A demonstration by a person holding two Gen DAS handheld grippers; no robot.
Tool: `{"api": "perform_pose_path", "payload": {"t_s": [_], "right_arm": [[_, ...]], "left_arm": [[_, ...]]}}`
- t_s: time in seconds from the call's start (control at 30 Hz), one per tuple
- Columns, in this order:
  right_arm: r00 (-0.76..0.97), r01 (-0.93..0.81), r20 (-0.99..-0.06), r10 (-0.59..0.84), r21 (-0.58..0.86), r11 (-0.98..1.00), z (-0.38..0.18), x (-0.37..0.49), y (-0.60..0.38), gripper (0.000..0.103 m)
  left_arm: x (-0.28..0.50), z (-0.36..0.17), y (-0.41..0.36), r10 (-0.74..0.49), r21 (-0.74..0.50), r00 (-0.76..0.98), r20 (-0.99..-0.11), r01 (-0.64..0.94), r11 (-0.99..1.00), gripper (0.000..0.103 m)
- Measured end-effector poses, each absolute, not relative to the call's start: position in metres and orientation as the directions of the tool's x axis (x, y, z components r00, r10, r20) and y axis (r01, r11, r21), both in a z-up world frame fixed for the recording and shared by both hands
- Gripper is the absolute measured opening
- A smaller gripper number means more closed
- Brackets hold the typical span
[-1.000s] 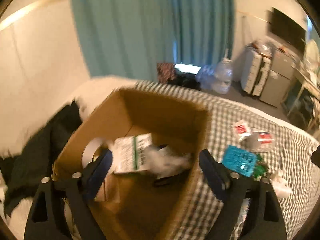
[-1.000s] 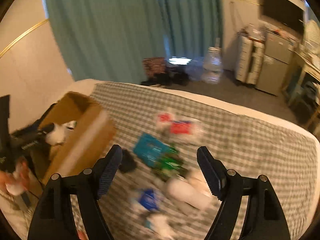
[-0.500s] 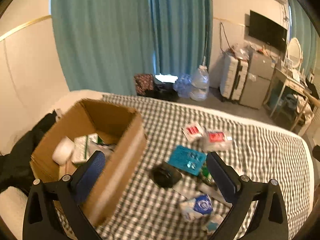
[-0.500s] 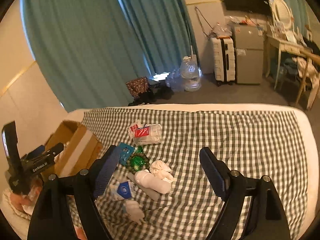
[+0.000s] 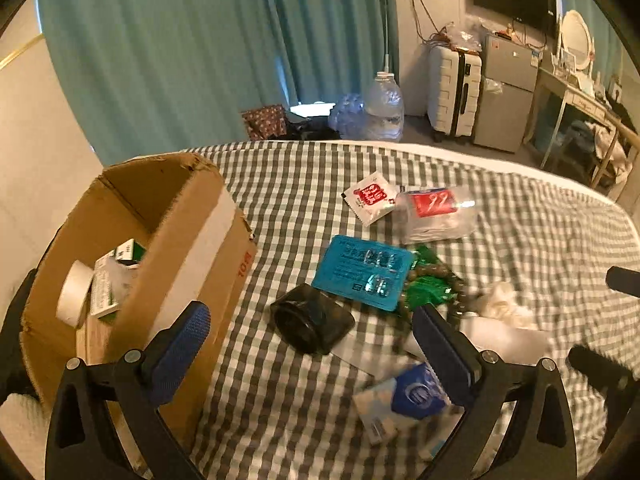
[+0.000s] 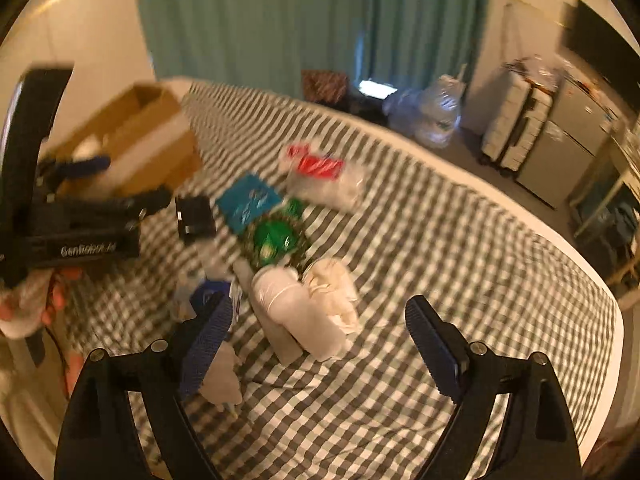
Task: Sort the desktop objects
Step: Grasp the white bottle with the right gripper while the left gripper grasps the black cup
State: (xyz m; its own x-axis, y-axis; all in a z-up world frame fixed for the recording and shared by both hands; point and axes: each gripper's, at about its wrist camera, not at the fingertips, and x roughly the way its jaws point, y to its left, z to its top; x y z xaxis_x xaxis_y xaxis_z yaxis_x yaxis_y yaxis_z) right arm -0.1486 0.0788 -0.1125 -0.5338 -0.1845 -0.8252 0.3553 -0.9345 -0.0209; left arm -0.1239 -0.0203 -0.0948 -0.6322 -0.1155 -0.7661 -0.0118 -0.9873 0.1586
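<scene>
Cardboard box (image 5: pixel 132 248) sits at the left of our checked bedspread (image 5: pixel 520 240), holding a tape roll (image 5: pixel 72 294) and a green-and-white carton (image 5: pixel 128 252). Our left gripper (image 5: pixel 308 344) hangs released above a black case (image 5: pixel 312 324); our right gripper (image 6: pixel 320 332), empty, is spreading over white cloth (image 6: pixel 304 312).

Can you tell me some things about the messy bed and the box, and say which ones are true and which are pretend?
1. The cardboard box is empty. False: a tape roll and a green-and-white carton lie inside.
2. The teal packet lies on the checked bedcover. True.
3. The left gripper is holding the black object. False: its fingers stand wide apart, touching nothing.
4. The curtains are teal. True.
</scene>
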Motion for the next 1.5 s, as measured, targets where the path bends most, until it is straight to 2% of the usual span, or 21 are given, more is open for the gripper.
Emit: {"api": "perform_pose_path", "payload": {"t_s": [0.07, 0.2, 0.37, 0.47, 0.53, 0.67, 0.77, 0.93, 0.97, 1.13, 1.2, 1.37, 1.4, 1.5], "right_arm": [[-0.496, 0.400, -0.849, -0.184, -0.035, -0.916, -0.131, -0.156, 0.066, 0.088], [-0.440, 0.459, -0.884, -0.156, -0.072, -0.886, -0.160, -0.167, 0.047, 0.087], [-0.388, 0.454, -0.914, -0.114, -0.082, -0.887, -0.188, -0.178, 0.045, 0.077], [-0.333, 0.434, -0.934, -0.128, -0.031, -0.901, -0.197, -0.185, 0.052, 0.054], [-0.314, 0.424, -0.934, -0.169, 0.021, -0.905, -0.198, -0.185, 0.055, 0.049], [-0.381, 0.410, -0.907, -0.176, 0.005, -0.912, -0.184, -0.179, 0.054, 0.044], [-0.500, 0.390, -0.838, -0.216, 0.004, -0.921, -0.157, -0.169, 0.057, 0.040], [-0.568, 0.356, -0.783, -0.254, 0.044, -0.933, -0.133, -0.162, 0.068, 0.040], [-0.568, 0.342, -0.784, -0.251, 0.052, -0.938, -0.134, -0.162, 0.071, 0.040], [-0.566, 0.319, -0.786, -0.249, 0.070, -0.945, -0.133, -0.159, 0.078, 0.040], [-0.572, 0.319, -0.779, -0.257, 0.077, -0.945, -0.129, -0.157, 0.080, 0.040], [-0.575, 0.299, -0.777, -0.257, 0.093, -0.950, -0.127, -0.164, 0.087, 0.040], [-0.579, 0.292, -0.774, -0.255, 0.095, -0.952, -0.126, -0.164, 0.089, 0.040], [-0.593, 0.271, -0.761, -0.264, 0.119, -0.955, -0.119, -0.165, 0.098, 0.040]], "left_arm": [[-0.132, -0.110, -0.019, -0.127, 0.180, -0.593, -0.795, -0.030, -0.983, 0.103], [-0.144, -0.133, -0.021, -0.073, 0.120, -0.519, -0.852, -0.059, -0.991, 0.103], [-0.158, -0.150, -0.028, -0.067, 0.087, -0.489, -0.870, -0.019, -0.996, 0.103], [-0.165, -0.160, -0.030, -0.081, 0.094, -0.471, -0.878, -0.004, -0.996, 0.103], [-0.168, -0.166, -0.032, -0.098, 0.106, -0.461, -0.882, 0.009, -0.994, 0.103], [-0.174, -0.179, -0.035, -0.127, 0.130, -0.456, -0.881, 0.025, -0.991, 0.103], [-0.177, -0.190, -0.034, -0.132, 0.144, -0.429, -0.893, 0.003, -0.990, 0.103], [-0.171, -0.199, -0.028, -0.125, 0.164, -0.426, -0.896, -0.055, -0.985, 0.102], [-0.170, -0.198, -0.027, -0.121, 0.163, -0.432, -0.894, -0.063, -0.985, 0.100], [-0.171, -0.200, -0.029, -0.035, 0.071, -0.370, -0.928, -0.086, -0.994, 0.053], [-0.169, -0.202, -0.033, -0.020, 0.057, -0.368, -0.930, -0.089, -0.994, 0.042], [-0.166, -0.195, -0.037, -0.064, 0.102, -0.395, -0.916, -0.075, -0.992, 0.032], [-0.165, -0.191, -0.040, -0.051, 0.085, -0.401, -0.915, -0.066, -0.994, 0.014], [-0.161, -0.182, -0.047, 0.002, 0.019, -0.399, -0.917, -0.048, -0.999, 0.012]]}}
